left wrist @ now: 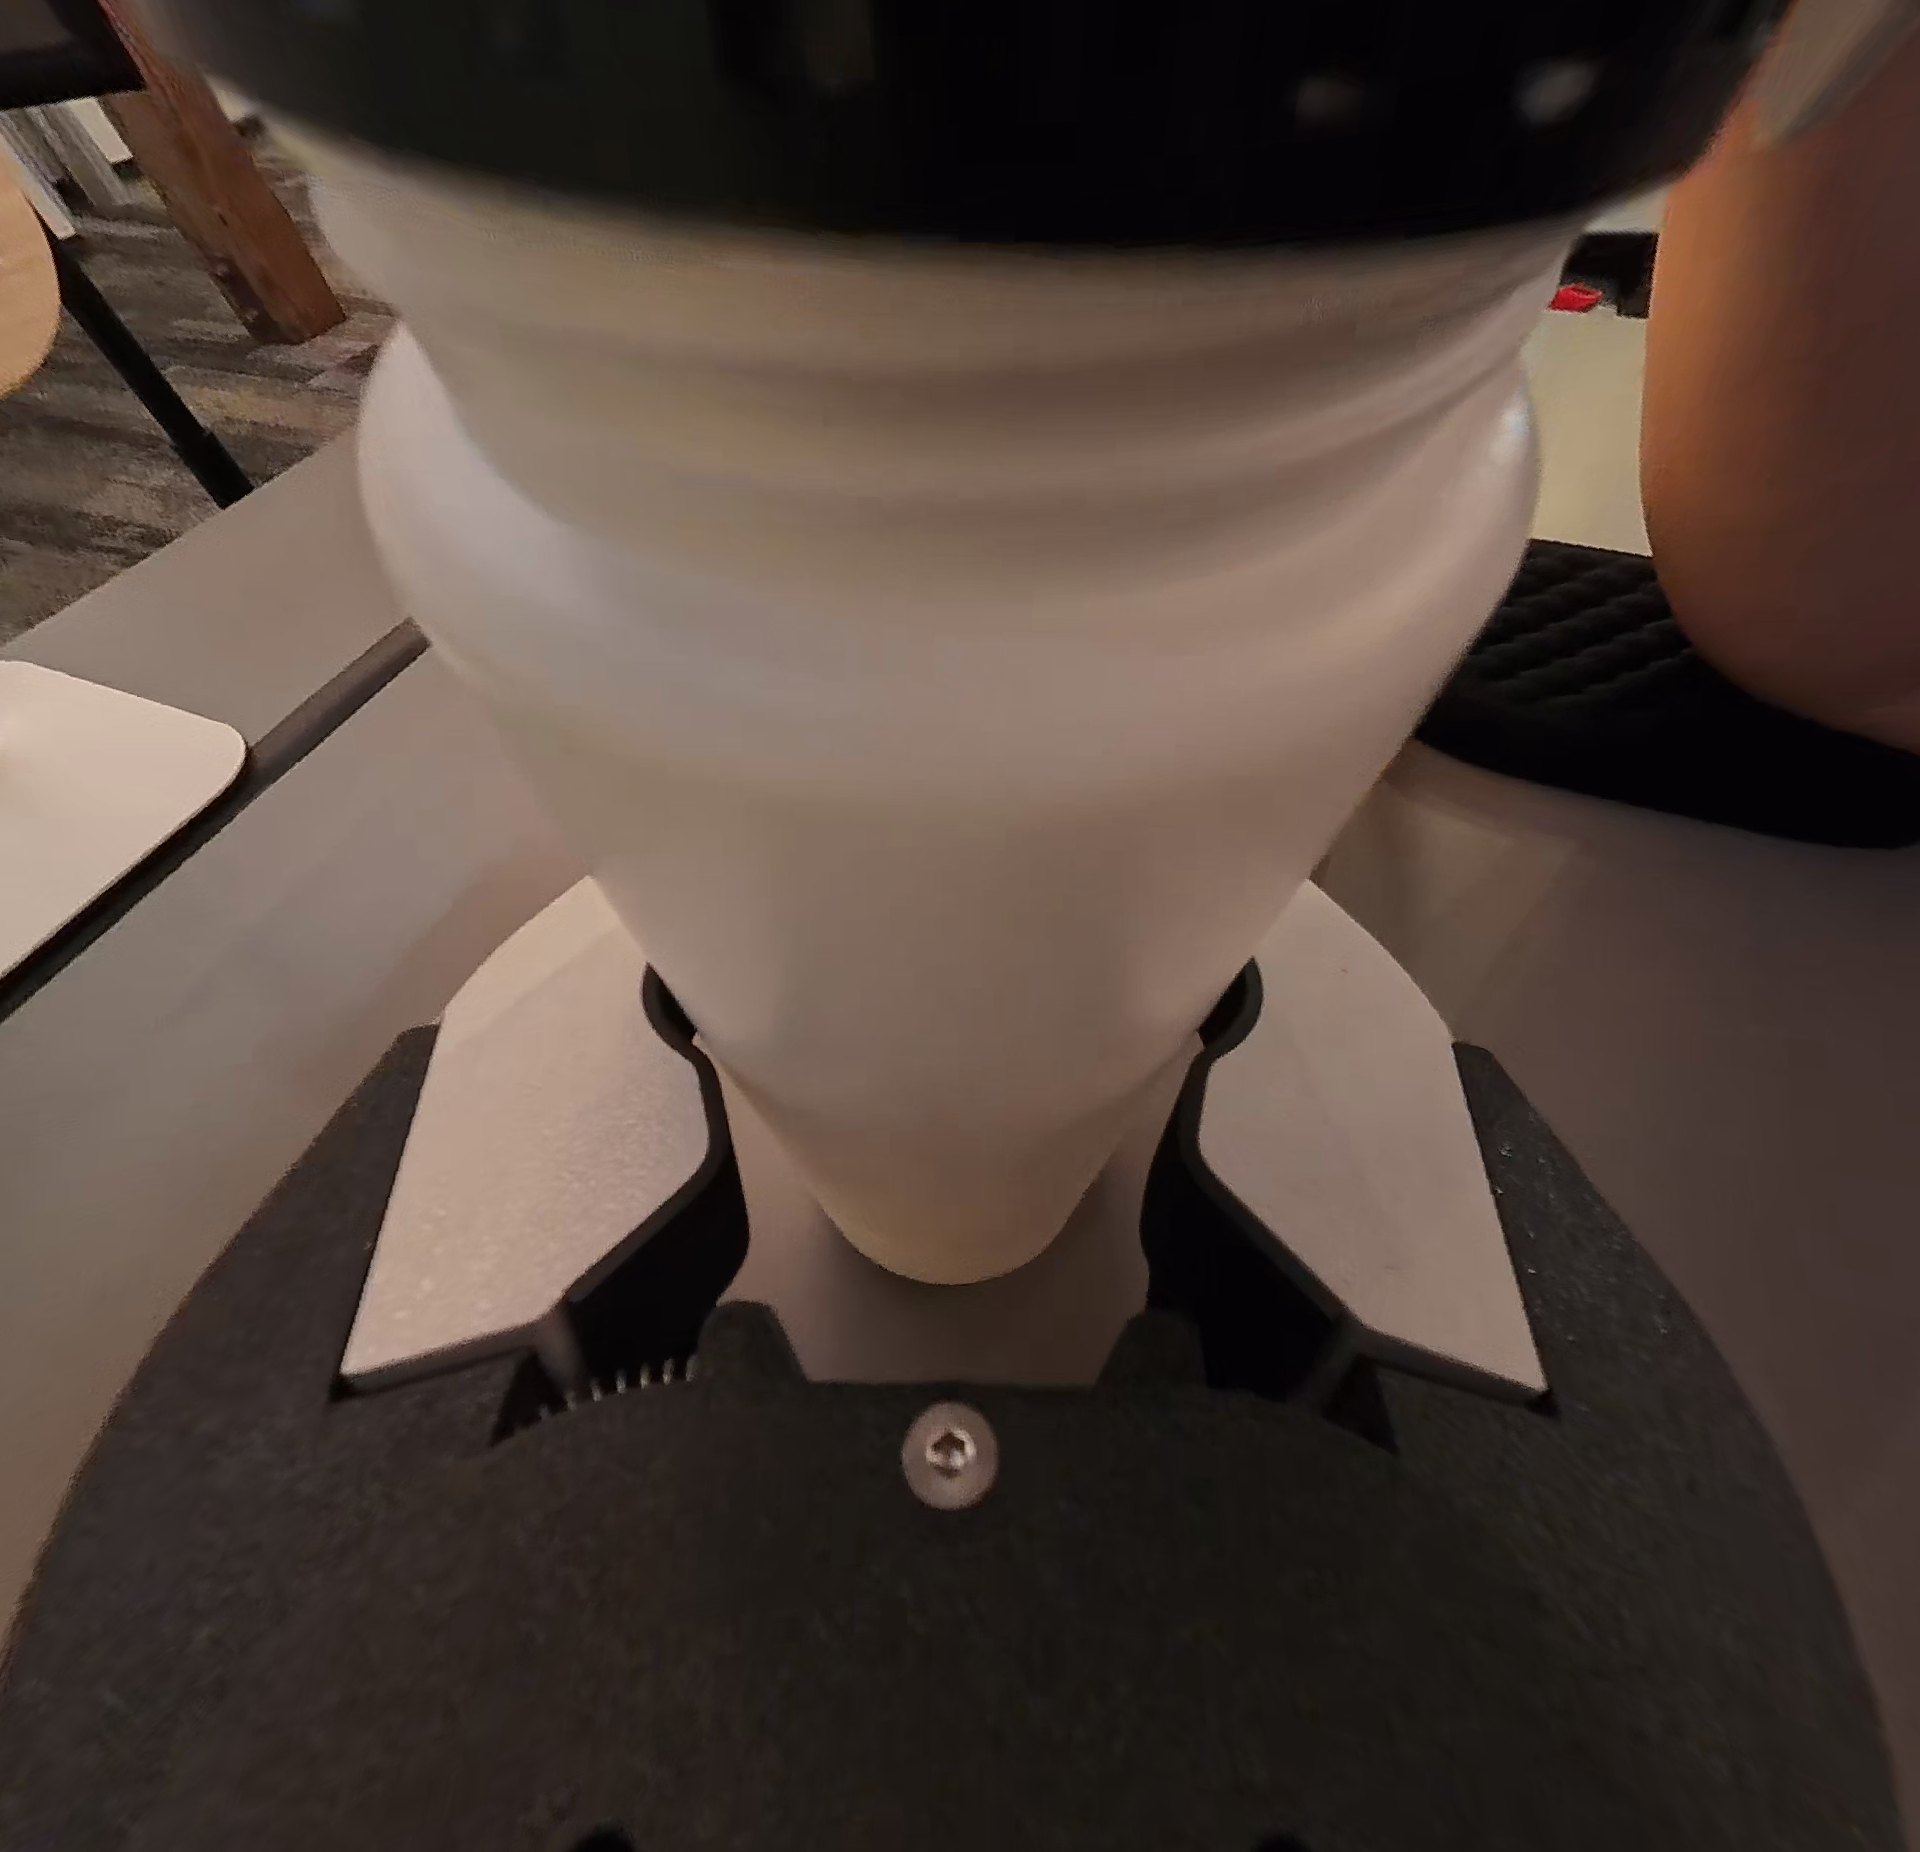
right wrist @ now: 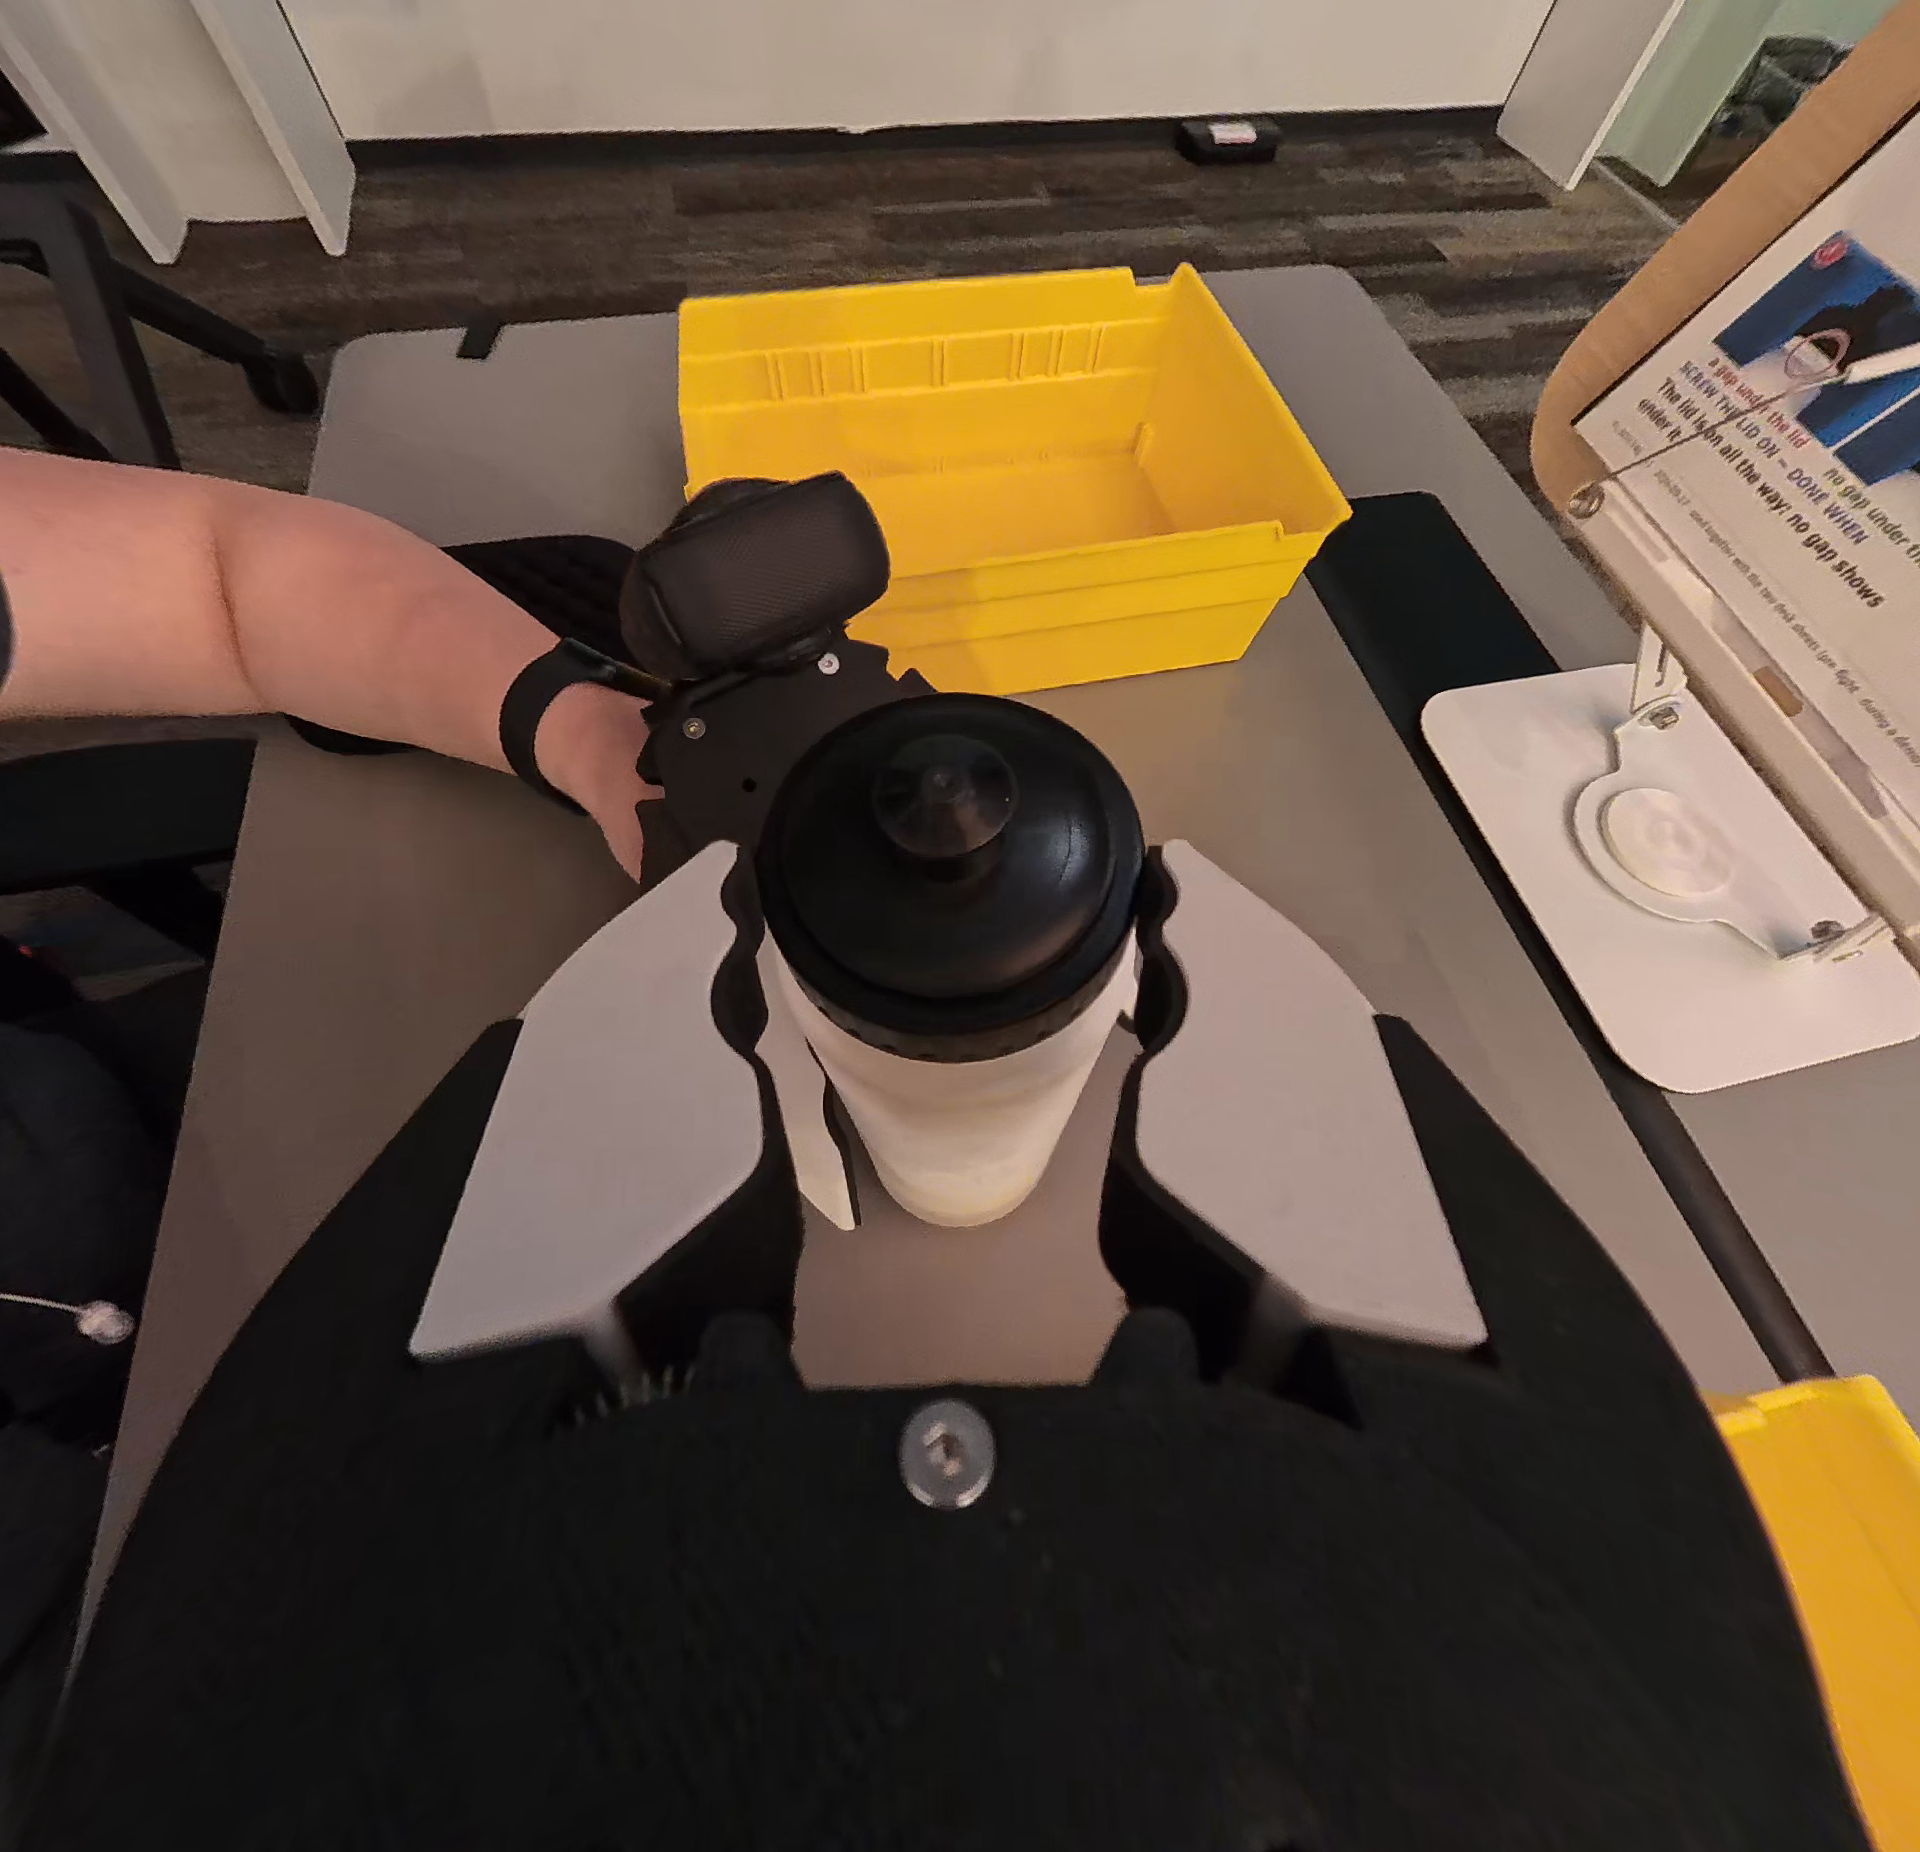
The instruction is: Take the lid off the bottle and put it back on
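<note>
While the grey worktop (right wrist: 416, 971) carried a yellow bin (right wrist: 997, 472), the white bottle (left wrist: 935, 763) stood upright on it, the left gripper (left wrist: 951, 1013) clamped on its body. Right gripper (right wrist: 951, 929) fingers flanked the black lid (right wrist: 951, 867), contact unclear. Lid appeared seated; task stage could not be determined.
</note>
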Demonstrator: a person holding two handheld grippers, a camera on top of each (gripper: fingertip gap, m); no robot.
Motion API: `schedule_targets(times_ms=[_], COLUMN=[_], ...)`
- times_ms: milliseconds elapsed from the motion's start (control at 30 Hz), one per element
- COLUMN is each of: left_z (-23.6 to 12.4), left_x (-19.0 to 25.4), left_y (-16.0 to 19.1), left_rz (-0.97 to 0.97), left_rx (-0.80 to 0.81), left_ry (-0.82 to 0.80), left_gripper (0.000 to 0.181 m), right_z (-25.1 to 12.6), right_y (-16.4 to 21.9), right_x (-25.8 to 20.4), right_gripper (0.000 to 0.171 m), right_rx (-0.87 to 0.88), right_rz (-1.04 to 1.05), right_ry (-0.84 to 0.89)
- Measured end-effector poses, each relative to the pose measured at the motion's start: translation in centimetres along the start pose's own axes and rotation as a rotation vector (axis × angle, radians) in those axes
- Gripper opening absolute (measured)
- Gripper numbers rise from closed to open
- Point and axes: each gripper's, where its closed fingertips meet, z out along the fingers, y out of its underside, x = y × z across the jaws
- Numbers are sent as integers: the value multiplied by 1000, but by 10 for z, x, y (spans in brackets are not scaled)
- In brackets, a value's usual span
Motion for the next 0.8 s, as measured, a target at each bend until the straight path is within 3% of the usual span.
schedule_targets(times_ms=[167,433,800], left_z=[0,2,4], left_x=[-1,-4,-3], left_y=[4,8,0], left_rz=[20,29,-17], left_rx=[-30,-42,132], left_ry=[0,-11,9], left_gripper=[96,97,98], right_z=[-10,-4,1], right_y=[-8,5,10], right_x=[-5,3,4], right_gripper=[71,71,71], right_rx=[48,-31,-74], right_rz=[29,-11,-31], right_ry=[-39,14,57])
